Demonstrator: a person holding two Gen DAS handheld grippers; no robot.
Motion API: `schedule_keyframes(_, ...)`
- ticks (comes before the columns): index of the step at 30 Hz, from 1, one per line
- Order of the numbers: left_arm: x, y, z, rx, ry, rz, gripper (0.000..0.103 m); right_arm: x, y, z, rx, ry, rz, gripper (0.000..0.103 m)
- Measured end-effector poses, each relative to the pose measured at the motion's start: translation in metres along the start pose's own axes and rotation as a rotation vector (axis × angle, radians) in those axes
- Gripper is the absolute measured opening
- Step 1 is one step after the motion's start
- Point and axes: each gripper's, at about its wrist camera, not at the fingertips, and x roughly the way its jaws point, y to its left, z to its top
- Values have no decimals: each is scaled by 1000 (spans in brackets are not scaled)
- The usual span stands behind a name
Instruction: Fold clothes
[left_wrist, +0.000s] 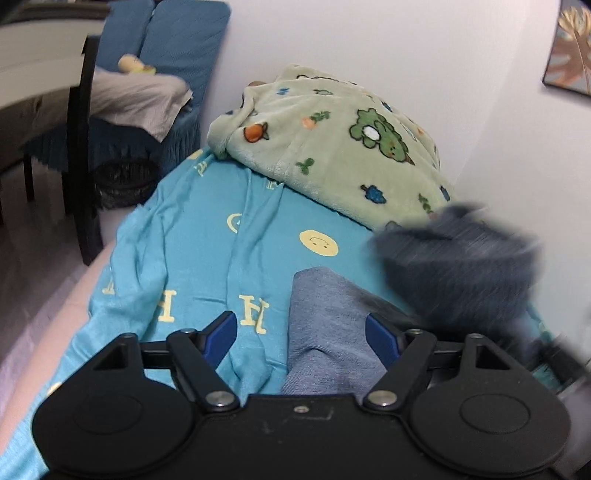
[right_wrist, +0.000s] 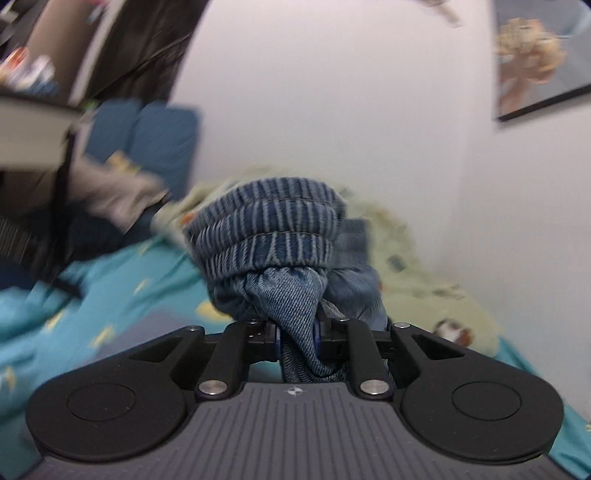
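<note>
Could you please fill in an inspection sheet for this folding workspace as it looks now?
Surface: bed under a turquoise sheet with yellow letters and smileys.
Job's things: denim garment, bunched, ribbed waistband up; a grey-blue cloth lies flat on the sheet.
Clutter: green blanket heaped by the wall.
Grippers: left hand-held gripper open over the cloth; right hand-held gripper shut on the denim.
Cables: nothing seen.
Surroundings: white wall, framed picture, blue sofa, dark basket.
</note>
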Motion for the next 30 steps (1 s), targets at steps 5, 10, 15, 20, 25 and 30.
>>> schedule_keyframes(5, -10, 7, 7, -49, -39, -28, 74, -4, 24, -4, -92, -3, 43, 16)
schedule_keyframes(10, -24, 9, 13, -87, -97, -73, 74, -12, 30, 4, -139, -52, 86, 16)
schedule_keyframes(15, -19, 9, 9, -84, -65, -103, 74, -5, 49, -18, -195, 45, 165, 16)
schedule_keyframes(20, -9, 2, 1, -39, -30, -118, 74, -11, 53, -17, -222, 81, 185, 21)
schedule_keyframes(25, -5, -4, -4, -8, -24, -153, 74, -17, 52, -12, -268, 138, 202, 31)
schedule_keyframes(30, -6, -8, -5, 7, -31, -205, 74, -39, 48, -9, -265, 159, 268, 55)
